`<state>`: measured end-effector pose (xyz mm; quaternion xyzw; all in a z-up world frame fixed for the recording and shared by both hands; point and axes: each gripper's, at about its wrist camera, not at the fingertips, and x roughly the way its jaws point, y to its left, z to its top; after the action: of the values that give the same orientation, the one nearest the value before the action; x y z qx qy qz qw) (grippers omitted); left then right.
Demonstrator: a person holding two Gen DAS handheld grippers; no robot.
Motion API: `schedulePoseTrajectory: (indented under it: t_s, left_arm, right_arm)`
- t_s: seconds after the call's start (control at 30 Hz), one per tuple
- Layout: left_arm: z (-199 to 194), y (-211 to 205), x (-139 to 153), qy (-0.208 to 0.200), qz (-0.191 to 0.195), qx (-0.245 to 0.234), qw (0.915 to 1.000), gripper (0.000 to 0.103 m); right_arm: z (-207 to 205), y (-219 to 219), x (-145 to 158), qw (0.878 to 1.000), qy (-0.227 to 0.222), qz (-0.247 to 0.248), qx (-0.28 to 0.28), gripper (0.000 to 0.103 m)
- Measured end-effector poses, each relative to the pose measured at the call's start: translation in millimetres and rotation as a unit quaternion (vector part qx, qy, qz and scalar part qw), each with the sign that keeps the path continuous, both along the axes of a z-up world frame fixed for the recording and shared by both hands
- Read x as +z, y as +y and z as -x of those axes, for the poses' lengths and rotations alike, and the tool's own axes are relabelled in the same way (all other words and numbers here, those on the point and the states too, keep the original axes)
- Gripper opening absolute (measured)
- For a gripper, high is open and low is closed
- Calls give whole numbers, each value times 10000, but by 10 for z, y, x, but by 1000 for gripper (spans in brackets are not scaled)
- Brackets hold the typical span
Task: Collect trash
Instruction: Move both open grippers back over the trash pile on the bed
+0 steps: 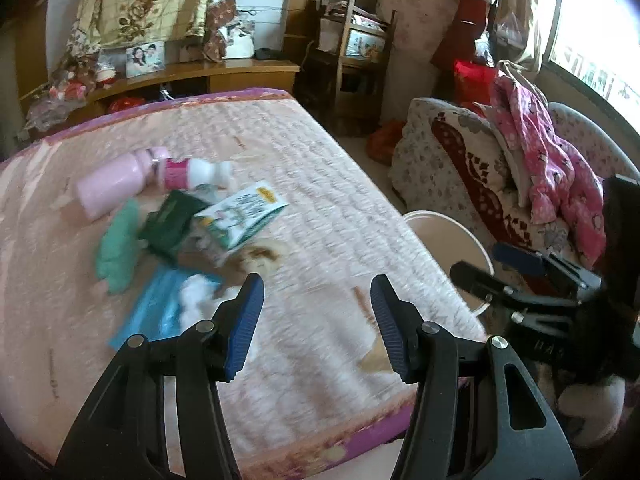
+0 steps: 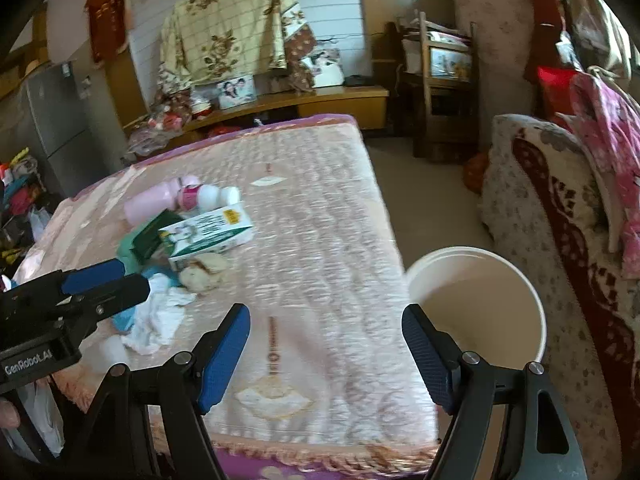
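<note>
A heap of trash lies on the pink bedcover [image 1: 320, 152]: a pink bottle [image 1: 112, 186], a white bottle with a pink label [image 1: 192, 172], a green-and-white carton [image 1: 240, 216], a dark green packet [image 1: 168, 226], a teal rag [image 1: 118, 248], a blue wrapper [image 1: 156, 312], white tissue [image 1: 196, 296] and a beige crumpled wad [image 1: 260, 258]. My left gripper [image 1: 316, 304] hovers open and empty just right of the heap. My right gripper [image 2: 326, 324] is open and empty above the bed's near right part, beside a white bucket [image 2: 476, 300] on the floor. The carton [image 2: 208, 236], wad [image 2: 204, 270] and tissue [image 2: 160, 320] lie to its left.
A sofa [image 2: 540, 200] piled with patterned blankets and pink clothes [image 1: 548, 164] stands right of the bucket. A wooden shelf [image 1: 224, 72] with photos and clutter runs behind the bed, and a wooden chair [image 1: 352, 60] stands further back. Bare floor [image 2: 424, 184] lies between bed and sofa.
</note>
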<state>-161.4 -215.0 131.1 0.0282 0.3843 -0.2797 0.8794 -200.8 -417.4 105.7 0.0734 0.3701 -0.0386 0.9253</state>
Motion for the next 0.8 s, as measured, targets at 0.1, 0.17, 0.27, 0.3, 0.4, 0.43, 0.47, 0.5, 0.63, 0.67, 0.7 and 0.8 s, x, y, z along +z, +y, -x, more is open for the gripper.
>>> schedulePoseTrajectory:
  t_s: [0.1,0.17,0.27,0.3,0.4,0.43,0.47,0.5,0.63,0.67,0.7,0.8]
  left_arm:
    - [26,197,9,-82,-22,101,9999,54]
    - [43,371,3,-111,44,163,9998,54]
    - [69,561,-5,-105,138,200,9997,54]
    - [79,649,-18,-89,175,192,9996,55]
    - [99,858,-73,8,218,178,9996,60]
    - [101,913,-95,48,221,158,9996,60]
    - [114,988,-135,100,205,127,9997,61]
    - [133,1000,-158,126,181,106,9997,62]
    - [175,1121,-366,350,78,50,9993,65]
    - [181,1140,-462,477,16,67,9988,65]
    - [185,1152,-535,564,-36,92,9984,65]
    - [180,1174,-706,707,-134,207,9972,65]
  right_arm:
    - [-14,124,26,9999,-92,-21,87,76]
    - [-35,210,46,9998,-171,-21,130,78]
    - [-68,323,50,9995,-193,-81,227,80]
    - [-78,370,47,9994,-186,-92,274,80]
    - [-97,484,36,9990,-162,-66,405,82]
    - [-103,519,23,9989,-144,-59,445,83]
    - [-111,555,5,9987,-115,-63,484,83]
    - [-122,584,-16,9986,-80,-79,515,83]
    - [-175,654,-116,9979,55,-174,629,83]
    - [-189,684,-146,9975,95,-186,672,83]
    - [-196,702,-172,9972,129,-187,707,83]
    - [-216,758,-247,9965,224,-188,789,83]
